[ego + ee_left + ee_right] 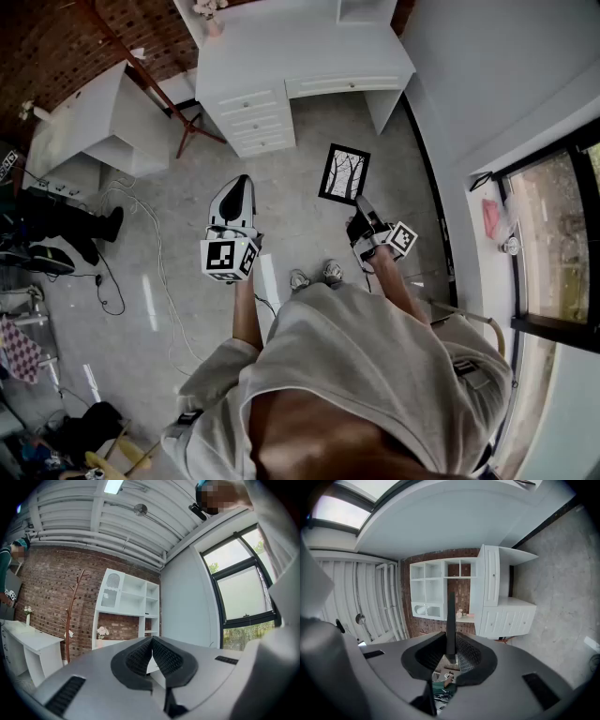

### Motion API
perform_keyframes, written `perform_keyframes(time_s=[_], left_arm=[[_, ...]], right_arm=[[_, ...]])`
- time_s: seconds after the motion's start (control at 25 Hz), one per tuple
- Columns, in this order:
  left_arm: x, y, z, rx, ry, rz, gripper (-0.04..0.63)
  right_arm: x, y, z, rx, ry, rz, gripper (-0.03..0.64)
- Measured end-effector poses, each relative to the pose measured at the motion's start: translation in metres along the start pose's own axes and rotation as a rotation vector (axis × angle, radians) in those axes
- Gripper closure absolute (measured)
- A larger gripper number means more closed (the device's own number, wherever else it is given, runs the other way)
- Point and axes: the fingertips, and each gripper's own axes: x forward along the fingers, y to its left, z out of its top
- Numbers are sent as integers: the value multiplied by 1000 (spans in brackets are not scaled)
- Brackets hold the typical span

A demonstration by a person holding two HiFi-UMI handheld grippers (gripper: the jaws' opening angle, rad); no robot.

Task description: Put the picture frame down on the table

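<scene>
The picture frame (pixel 344 173), black-edged with a drawing of bare trees, hangs over the grey floor in front of the white table (pixel 309 52) with drawers. My right gripper (pixel 360 210) is shut on its near edge. In the right gripper view the frame (pixel 451 618) shows edge-on as a dark upright strip pinched in my right gripper (pixel 451 644), with the table (pixel 508 616) beyond it. My left gripper (pixel 240 186) is held out to the left of the frame, apart from it. In its own view the left gripper (pixel 152 645) has its jaws closed together on nothing.
A second white desk (pixel 94 122) stands at the left, with a wooden coat stand (pixel 150 70) between the two desks. Cables (pixel 155 272) trail over the floor and a seated person's legs (pixel 66 230) show at far left. A window (pixel 553 244) runs along the right wall.
</scene>
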Motion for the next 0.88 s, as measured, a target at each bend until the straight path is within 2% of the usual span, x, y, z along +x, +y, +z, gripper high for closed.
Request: perform_keyframes(time_s=[0.36,0.56,0.88], left_arm=[[6,-21,-3,-1,9,-1,578],[11,-35,-4,-5,16,5,578],[29,-62,-7,-2,22,4,578]], right_arm=[[-13,-3,13,12,4,3,532],[-18,-2,26,55,-16,12,531],[-23,-6,47,35,30,25,531]])
